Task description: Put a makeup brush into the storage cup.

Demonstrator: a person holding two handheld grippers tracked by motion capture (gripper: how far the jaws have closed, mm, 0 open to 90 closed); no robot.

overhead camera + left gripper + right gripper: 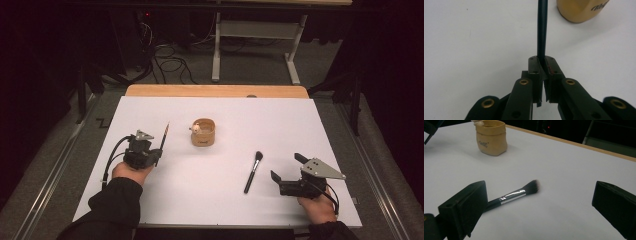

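On the white table top (225, 200) stands a tan pouch-like holder (203, 132) with something pale at its rim. My left gripper (159, 150) is left of it, shut on a slim dark brush (164, 136) that points away from me. In the left gripper view the jaws (542, 62) pinch that brush's dark handle (541, 30), and the holder (580, 10) is at the upper right. A black makeup brush with a silver ferrule (253, 172) lies flat on the table. My right gripper (286, 166) is open just right of it, and that brush (516, 195) lies ahead of the left jaw.
The holder (491, 137) shows far off in the right gripper view, with part of the left gripper (429, 130) at the top left corner. A wooden table edge (215, 91) runs along the far side. Beyond it are a dark floor, cables and a desk frame (216, 55).
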